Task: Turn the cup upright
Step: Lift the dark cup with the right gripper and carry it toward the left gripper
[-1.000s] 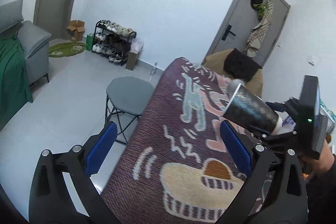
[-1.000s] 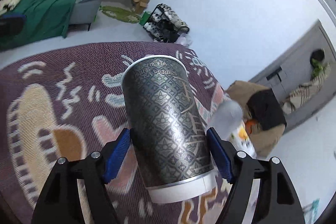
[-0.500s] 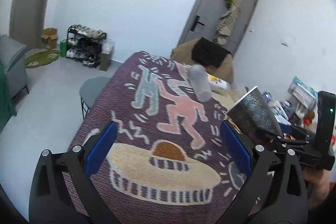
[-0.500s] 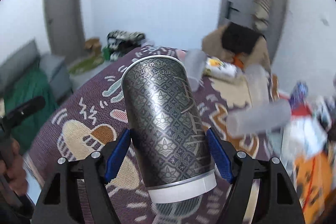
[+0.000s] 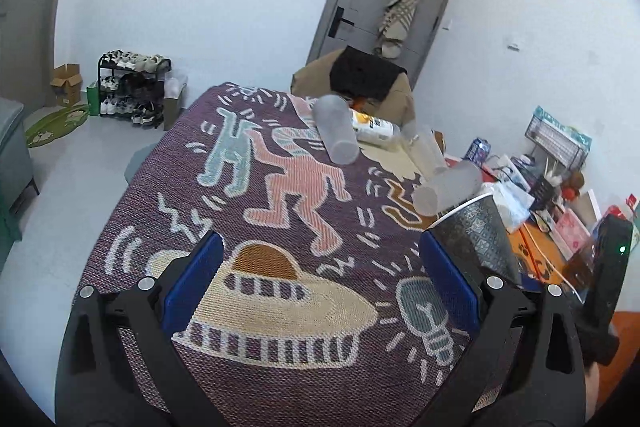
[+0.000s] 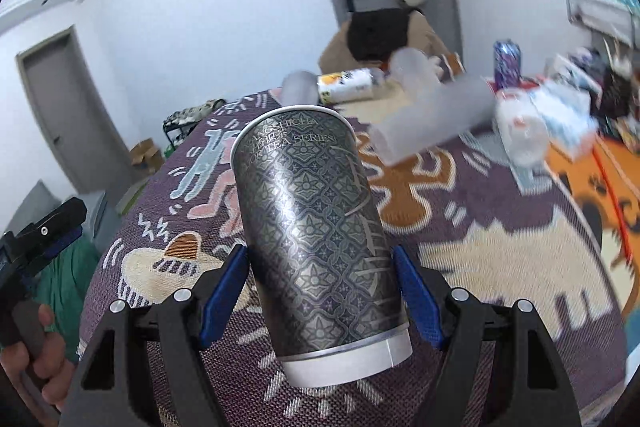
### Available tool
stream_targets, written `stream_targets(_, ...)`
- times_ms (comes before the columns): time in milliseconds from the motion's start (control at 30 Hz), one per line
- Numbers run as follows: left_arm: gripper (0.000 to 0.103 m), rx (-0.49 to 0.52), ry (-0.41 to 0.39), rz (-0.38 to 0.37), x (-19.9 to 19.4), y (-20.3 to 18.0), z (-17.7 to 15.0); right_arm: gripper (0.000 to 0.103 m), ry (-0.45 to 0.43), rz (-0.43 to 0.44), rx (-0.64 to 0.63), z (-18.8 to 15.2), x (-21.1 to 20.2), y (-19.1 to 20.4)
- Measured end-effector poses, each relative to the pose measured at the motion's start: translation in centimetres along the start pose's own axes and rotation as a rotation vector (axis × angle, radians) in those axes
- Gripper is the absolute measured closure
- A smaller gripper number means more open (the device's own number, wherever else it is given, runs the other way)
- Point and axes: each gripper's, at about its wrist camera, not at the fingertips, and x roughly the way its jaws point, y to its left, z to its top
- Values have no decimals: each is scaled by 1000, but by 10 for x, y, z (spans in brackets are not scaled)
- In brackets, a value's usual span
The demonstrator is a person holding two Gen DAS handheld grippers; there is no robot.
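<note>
A dark paper cup [image 6: 320, 239] with a silver pattern and a white base band is held in my right gripper [image 6: 320, 291], which is shut on its lower body. The cup is in the air above the patterned tablecloth [image 6: 500, 267], tilted, rim pointing away from the camera. In the left wrist view the cup [image 5: 476, 239] shows at the right, rim up and tilted left. My left gripper [image 5: 320, 291] is open and empty over the tablecloth [image 5: 260, 195] near its front edge.
Frosted plastic cups [image 5: 334, 135] [image 5: 448, 187] lie on their sides on the cloth, beside a lying bottle [image 5: 374, 127]. Clutter of boxes and packets [image 5: 552, 195] fills the right side. A brown chair [image 5: 360, 83] stands behind the table.
My right gripper has turned with the cup, swinging its rim from sideways toward upward. The left gripper's view has shifted right across the table; it stays open.
</note>
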Motion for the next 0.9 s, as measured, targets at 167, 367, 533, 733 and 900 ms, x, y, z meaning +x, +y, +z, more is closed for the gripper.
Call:
stream_targets(167, 6, 22, 25, 5, 6, -8, -3, 30, 26, -1, 47, -21, 18, -2)
stream_targets(367, 6, 36, 60, 12, 14, -11, -5, 27, 89, 54, 86, -28, 34, -6)
stream_targets(533, 6, 26, 97, -22, 23, -17, -3, 11, 48, 126, 111, -22, 12, -15)
stream_targets(733, 6, 19, 148, -78, 38, -33, -2, 11, 0, 155, 100, -18, -16, -29)
stream_targets(900, 6, 2, 219, -150, 57, -49, -4, 11, -38, 126, 102, -19, -31, -51)
